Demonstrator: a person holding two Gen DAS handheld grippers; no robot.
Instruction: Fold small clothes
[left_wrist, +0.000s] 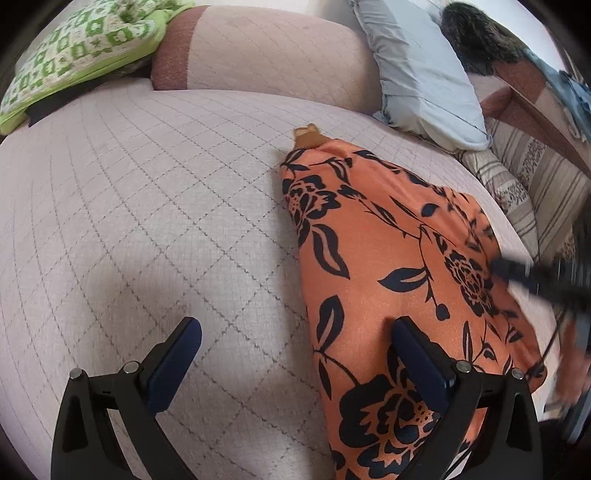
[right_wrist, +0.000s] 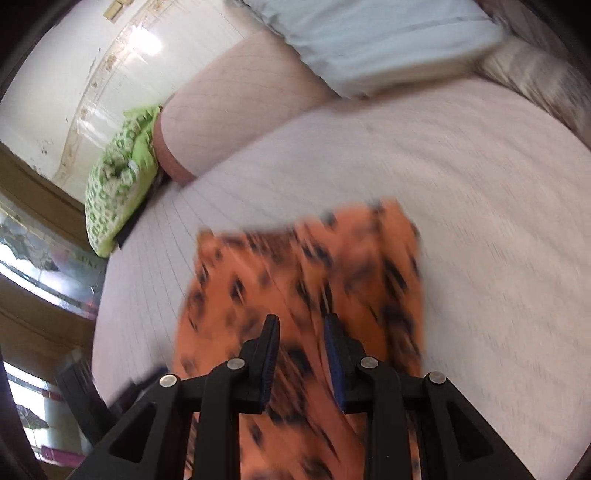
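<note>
so far the orange floral garment (left_wrist: 388, 236) lies on the quilted bed (left_wrist: 147, 206) as a long, narrow strip, which reads as one lengthwise fold already made; the crosswise folds that would bring it to a compact bundle look not yet done. a small brown bit (left_wrist: 309, 137) pokes out at its far end, near the pale blue pillow (left_wrist: 424, 74).

the left gripper (left_wrist: 295, 325) has its fingers (left_wrist: 188, 332) spread wide, one over bare bedcover and the other over the near edge of the cloth, pinching nothing.

the right gripper (right_wrist: 301, 325) has its fingers (right_wrist: 271, 332) drawn fairly close, with a narrow gap between them. orange cloth fills that gap in the right wrist view, but the picture is badly smeared, so i cannot tell whether the pads actually pinch a fold or just hang over it. in the left wrist view it is only a dark blur at the garment's right edge.
</note>
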